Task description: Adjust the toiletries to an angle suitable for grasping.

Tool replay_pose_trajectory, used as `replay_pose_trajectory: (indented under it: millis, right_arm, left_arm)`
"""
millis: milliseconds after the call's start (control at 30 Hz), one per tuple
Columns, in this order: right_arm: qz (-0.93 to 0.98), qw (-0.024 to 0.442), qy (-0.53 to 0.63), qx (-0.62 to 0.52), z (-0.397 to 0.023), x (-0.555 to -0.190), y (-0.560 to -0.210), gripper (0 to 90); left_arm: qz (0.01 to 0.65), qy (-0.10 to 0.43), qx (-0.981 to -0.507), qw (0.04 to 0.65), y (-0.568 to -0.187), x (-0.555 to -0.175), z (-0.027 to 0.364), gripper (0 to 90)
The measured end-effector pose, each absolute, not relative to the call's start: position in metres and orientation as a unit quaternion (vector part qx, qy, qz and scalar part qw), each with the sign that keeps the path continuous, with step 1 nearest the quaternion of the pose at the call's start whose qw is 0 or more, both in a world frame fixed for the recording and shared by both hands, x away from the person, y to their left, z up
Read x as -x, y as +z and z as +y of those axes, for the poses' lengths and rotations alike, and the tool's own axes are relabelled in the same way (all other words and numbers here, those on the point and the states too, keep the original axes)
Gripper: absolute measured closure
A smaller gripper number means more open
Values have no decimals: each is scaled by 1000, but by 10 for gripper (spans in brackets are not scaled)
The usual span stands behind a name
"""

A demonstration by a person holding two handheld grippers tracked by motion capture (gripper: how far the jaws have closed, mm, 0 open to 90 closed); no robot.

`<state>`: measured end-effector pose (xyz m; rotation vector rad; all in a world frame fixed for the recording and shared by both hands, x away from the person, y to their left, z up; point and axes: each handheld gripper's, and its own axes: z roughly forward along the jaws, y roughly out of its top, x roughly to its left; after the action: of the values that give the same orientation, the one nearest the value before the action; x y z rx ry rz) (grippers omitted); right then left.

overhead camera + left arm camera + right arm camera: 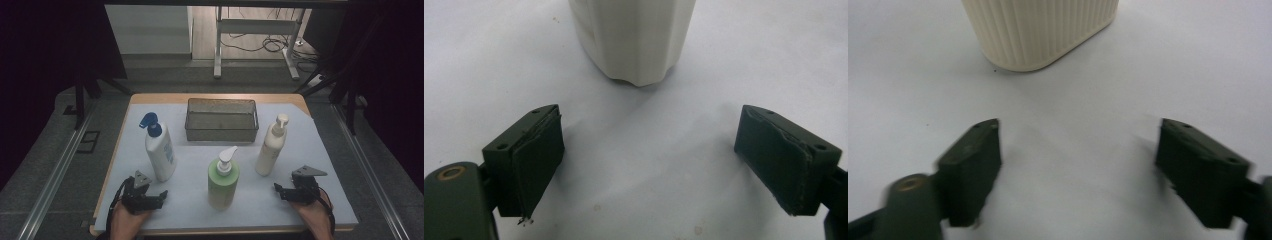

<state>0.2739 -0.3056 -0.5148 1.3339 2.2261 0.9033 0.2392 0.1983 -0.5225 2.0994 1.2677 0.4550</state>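
Both our left gripper (161, 196) and right gripper (278, 189) gape empty, each facing a bottle: white bottle (160, 150) and cream bottle (270, 149). Smooth, rigid, probably top-heavy; we'd clamp mid-body. The green bottle (223, 181) stands between, the basket (221, 131) behind

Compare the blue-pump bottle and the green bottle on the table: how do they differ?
The white bottle with the blue pump stands at the left, near the left gripper; the green bottle stands in the middle, nearer the table's front edge. The white one looks taller and narrower, the green one rounder, with a white pump. Both stand upright, untouched, in front of the mesh basket.
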Motion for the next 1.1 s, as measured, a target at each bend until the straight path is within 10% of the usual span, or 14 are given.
replay_pose_trajectory:
  millis: [500,1100]
  right_arm:
    - [803,175,354,-447,-310,-269,-503,615]
    - [804,153,384,-427,-300,-275,-494,797]
  left_arm:
    - [481,173,-799,318,-523,-239,198,122]
    - [481,173,-798,319,-523,-239,199,123]
